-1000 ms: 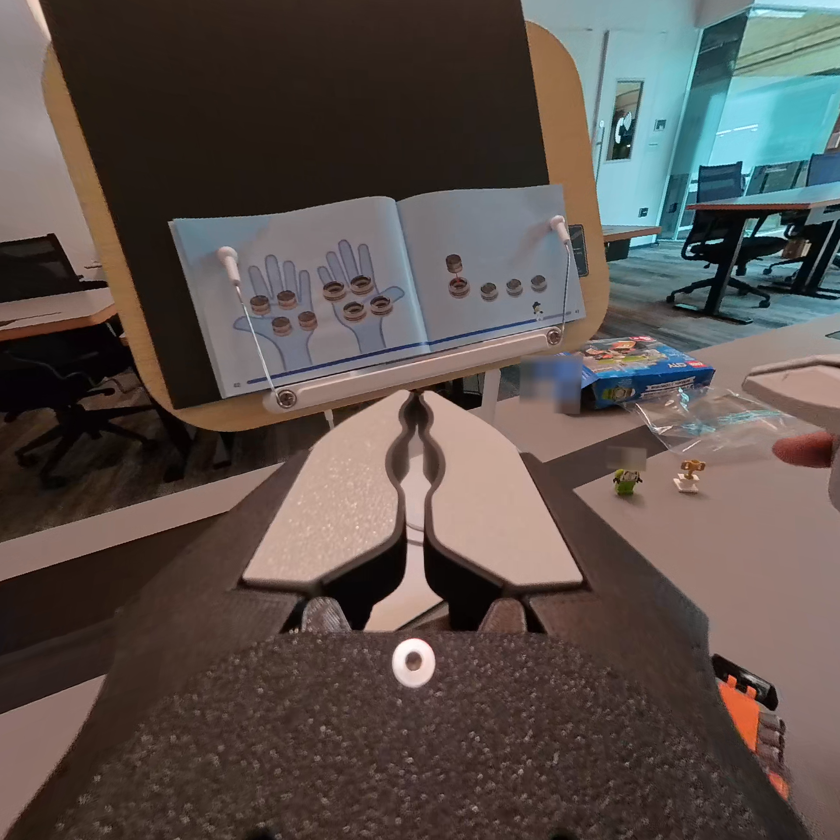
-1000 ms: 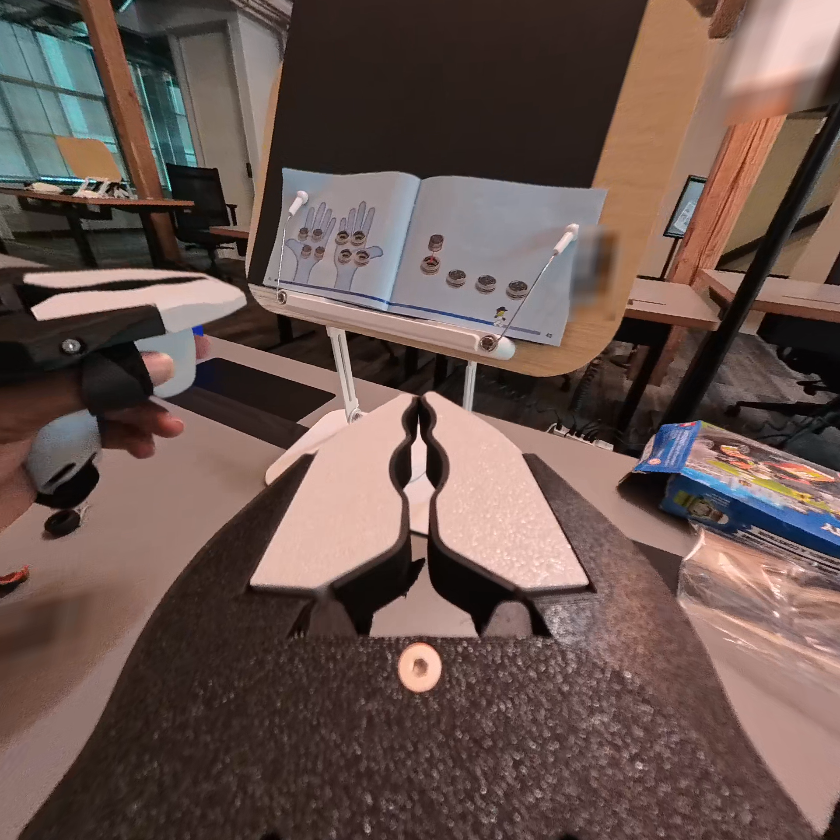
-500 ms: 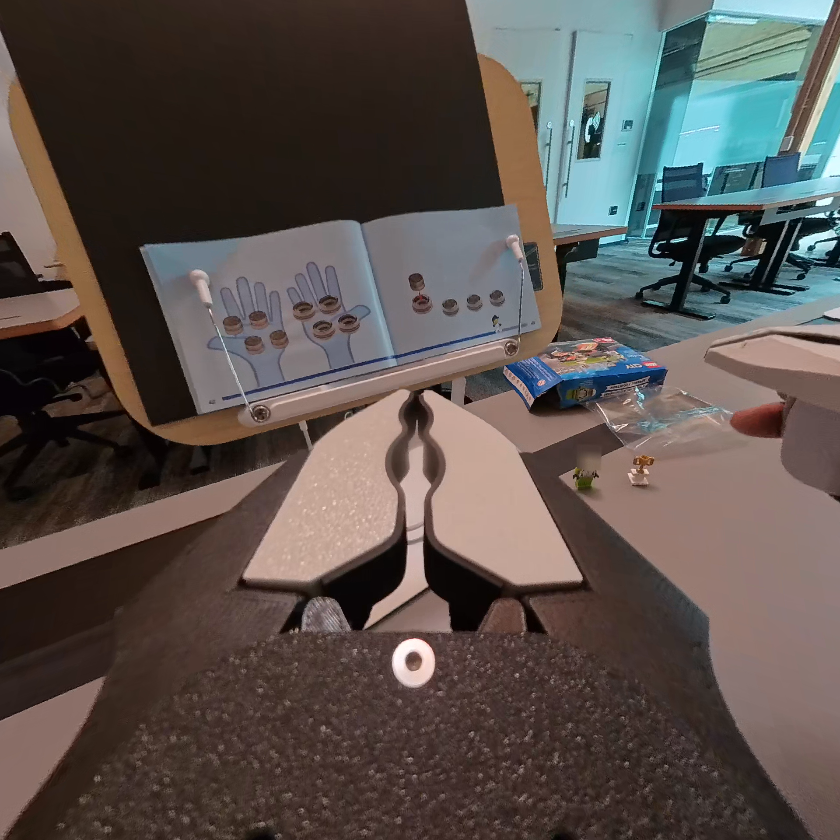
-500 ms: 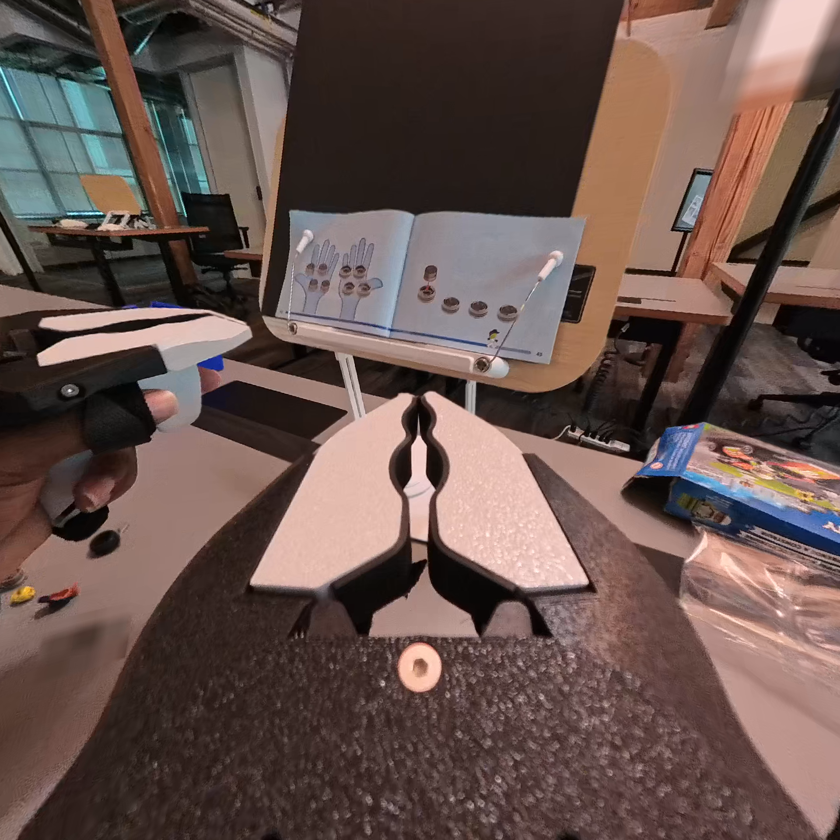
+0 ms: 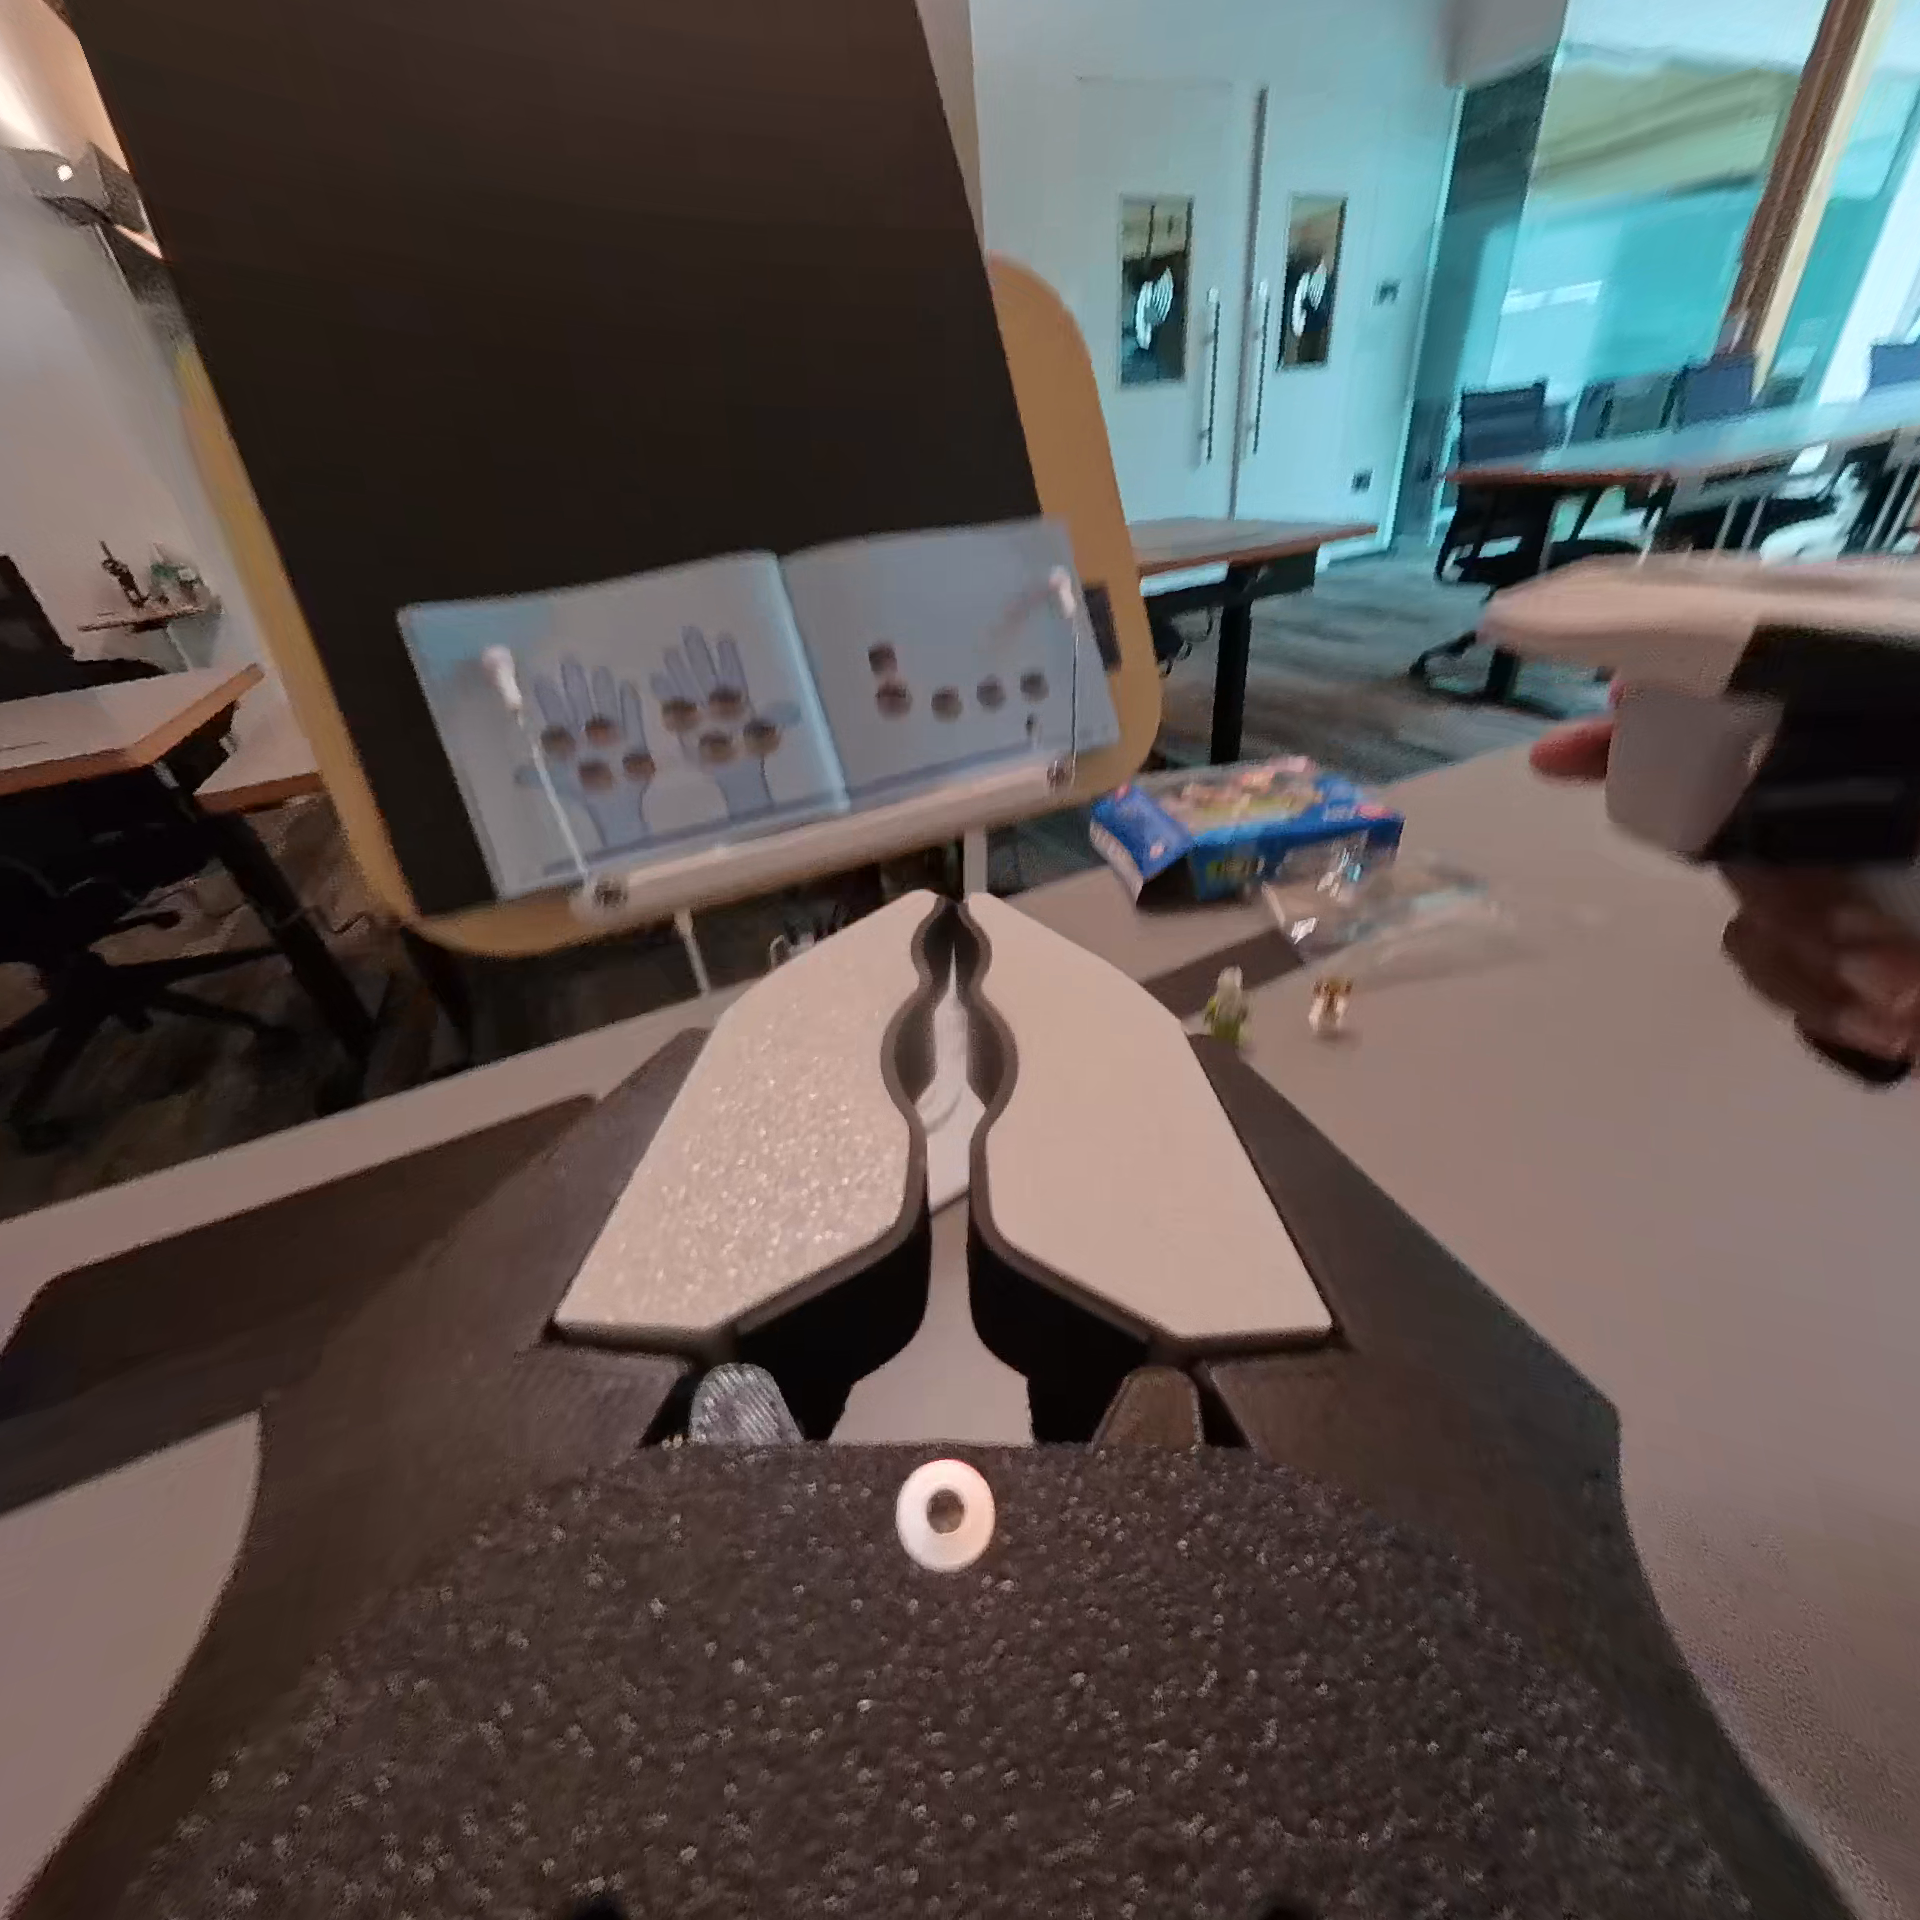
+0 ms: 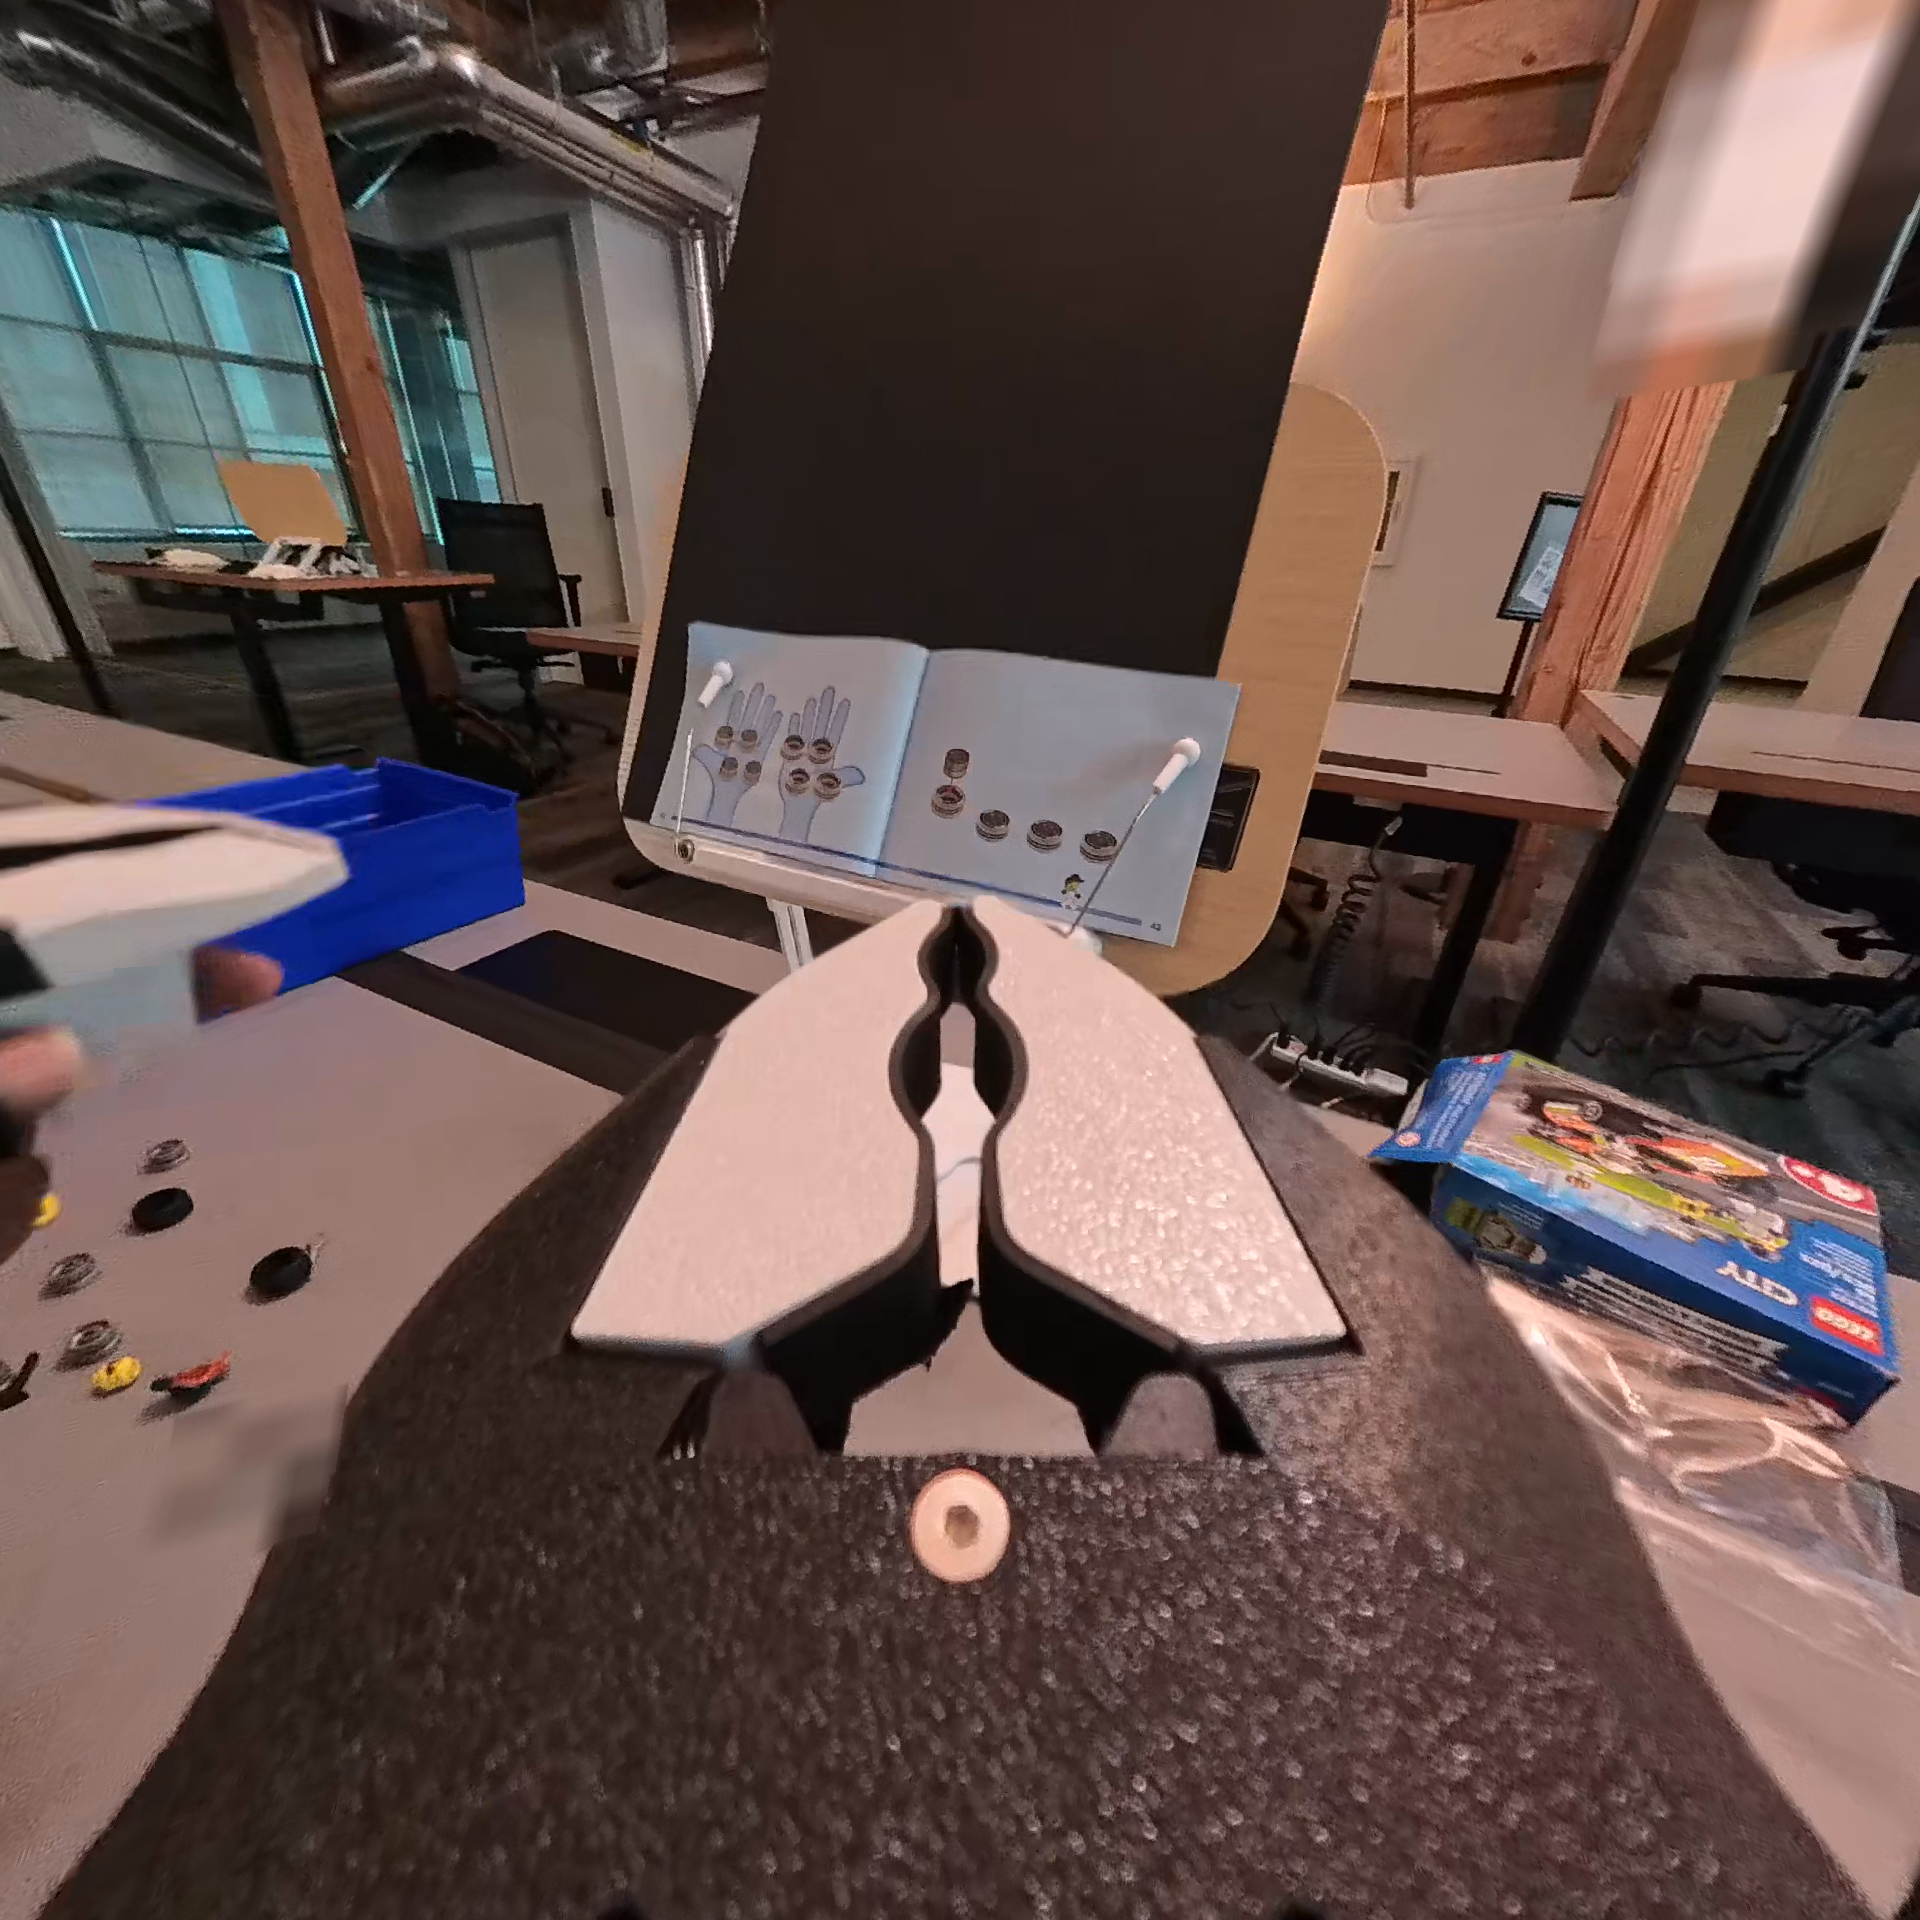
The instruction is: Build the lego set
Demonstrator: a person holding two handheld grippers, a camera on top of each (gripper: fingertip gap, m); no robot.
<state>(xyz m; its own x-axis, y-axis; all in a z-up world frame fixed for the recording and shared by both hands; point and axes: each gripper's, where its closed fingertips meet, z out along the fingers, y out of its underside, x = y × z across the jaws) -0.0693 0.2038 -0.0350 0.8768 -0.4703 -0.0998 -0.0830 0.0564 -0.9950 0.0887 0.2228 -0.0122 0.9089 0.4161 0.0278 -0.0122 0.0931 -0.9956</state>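
My left gripper [image 5: 948,914] is shut and empty, held above the grey table, pointing at the open instruction booklet [image 5: 758,717] on a wooden stand. My right gripper [image 6: 961,916] is also shut and empty, facing the same booklet [image 6: 935,769]. Small black tyres [image 6: 281,1270] and grey wheel hubs [image 6: 73,1273] lie on the table at the left of the right wrist view, with tiny yellow and red pieces [image 6: 156,1377]. A green minifigure [image 5: 1229,1006] and a small white-and-tan build [image 5: 1330,1003] stand on the table in the left wrist view.
The blue set box [image 6: 1662,1226] and a clear plastic bag [image 6: 1714,1455] lie at the right. A blue bin [image 6: 395,842] sits at the back left. The other gripper with a hand shows at each view's edge [image 5: 1725,707] [image 6: 135,914]. The left gripper's tips are roughly 15 cm from the right gripper's.
Both grippers have pulled back and away from the booklet stand, which looks smaller now. The tyres, hubs and blue bin have come into the right wrist view. Jaws stay shut.
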